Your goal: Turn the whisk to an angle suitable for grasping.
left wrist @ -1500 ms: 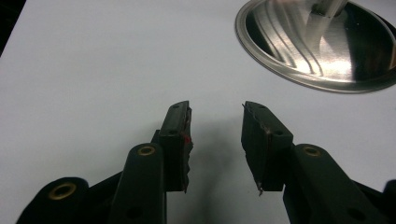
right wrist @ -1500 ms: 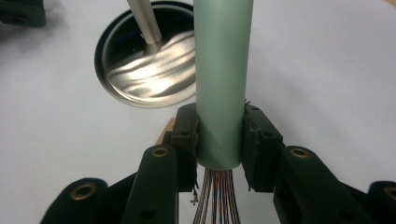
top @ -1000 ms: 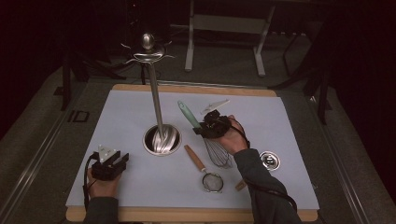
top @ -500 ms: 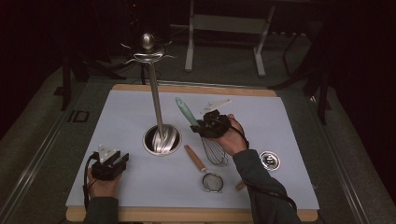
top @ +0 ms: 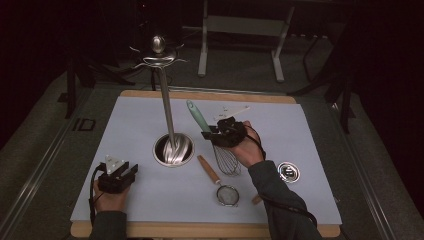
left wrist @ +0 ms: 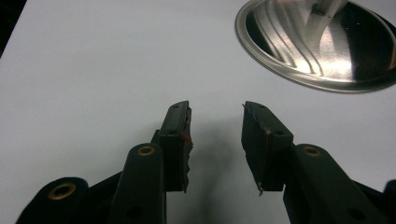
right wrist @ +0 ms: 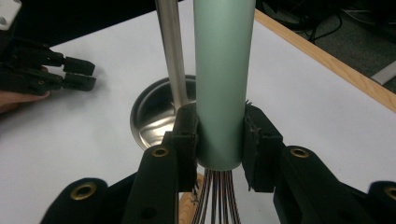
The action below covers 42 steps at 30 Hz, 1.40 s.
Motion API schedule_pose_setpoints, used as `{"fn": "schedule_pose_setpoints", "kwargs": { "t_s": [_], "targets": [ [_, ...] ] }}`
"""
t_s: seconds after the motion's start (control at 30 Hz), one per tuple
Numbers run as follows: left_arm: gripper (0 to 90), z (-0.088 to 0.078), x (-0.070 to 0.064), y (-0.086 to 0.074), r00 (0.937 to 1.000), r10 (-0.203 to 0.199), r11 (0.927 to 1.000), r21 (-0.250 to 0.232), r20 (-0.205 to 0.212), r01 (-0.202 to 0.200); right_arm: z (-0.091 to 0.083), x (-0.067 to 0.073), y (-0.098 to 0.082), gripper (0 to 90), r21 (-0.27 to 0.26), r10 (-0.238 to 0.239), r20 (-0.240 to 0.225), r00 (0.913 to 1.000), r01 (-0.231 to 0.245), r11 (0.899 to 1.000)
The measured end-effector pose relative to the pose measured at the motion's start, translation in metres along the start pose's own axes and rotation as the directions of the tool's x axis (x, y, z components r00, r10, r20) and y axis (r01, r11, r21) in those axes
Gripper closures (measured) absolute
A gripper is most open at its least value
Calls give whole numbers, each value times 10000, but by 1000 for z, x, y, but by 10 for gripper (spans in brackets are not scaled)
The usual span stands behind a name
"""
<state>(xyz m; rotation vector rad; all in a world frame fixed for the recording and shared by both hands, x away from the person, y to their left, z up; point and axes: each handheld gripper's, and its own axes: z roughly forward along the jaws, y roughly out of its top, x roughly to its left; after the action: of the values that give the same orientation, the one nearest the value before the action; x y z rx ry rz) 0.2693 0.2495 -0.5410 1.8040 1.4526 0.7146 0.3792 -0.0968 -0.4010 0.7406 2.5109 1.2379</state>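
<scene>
Mint-green plastic is what the right hand-held gripper (top: 216, 134) is clamped on: the handle of a whisk (top: 212, 135), pinched between both pads just above where the wires fan out, as the right gripper view shows (right wrist: 219, 140). In the high view the whisk slants from its handle tip at about 11 o'clock of the gripper to the wire balloon at 5 o'clock, with the balloon low over the white mat (top: 310, 130) near the middle of the tabletop (top: 210, 94).

At 9 o'clock of the whisk, close by, stands a steel utensil stand (top: 167, 115), its round base dished and its thin pole rising to a ring of hooks at the top. The pole and the green handle run near each other with a narrow gap between them. At 6 o'clock of the whisk lies a small mesh strainer (top: 220, 182) with a wooden handle, just beside the balloon. A round metal disc (top: 289, 171) sits at 4 o'clock, apart from the rest.

The left hand-held gripper (top: 131, 169) rests near the mat's front left corner, jaws spread wide with nothing between them (left wrist: 215, 135), the stand's base at its 1 o'clock. Bare mat lies open along the left side, the far right corner and the front edge.
</scene>
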Motion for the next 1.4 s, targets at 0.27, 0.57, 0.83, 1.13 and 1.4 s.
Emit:
{"fn": "schedule_pose_setpoints", "kwargs": {
  "t_s": [0.27,0.57,0.83,1.13,1.4],
  "targets": [
    [622,0,0,0,10000,-3,10000,-6,-3,3,-4,4,4,690,-332,-68,-6,10000,68,9994],
    [622,0,0,0,10000,11,10000,24,-6,-11,-7,8,8,690,-563,-96,-66,9999,92,9984],
    [622,0,0,0,10000,22,10000,47,1,-22,-10,15,15,690,-830,-158,-88,9998,150,9964],
    [621,0,0,0,10000,2,10000,17,18,-2,-13,23,23,690,-1057,-323,-142,9994,306,9939],
    [621,0,0,0,10000,31,10000,23,8,-31,-14,27,26,690,-1184,-400,-175,9990,377,9923]
  ]
}}
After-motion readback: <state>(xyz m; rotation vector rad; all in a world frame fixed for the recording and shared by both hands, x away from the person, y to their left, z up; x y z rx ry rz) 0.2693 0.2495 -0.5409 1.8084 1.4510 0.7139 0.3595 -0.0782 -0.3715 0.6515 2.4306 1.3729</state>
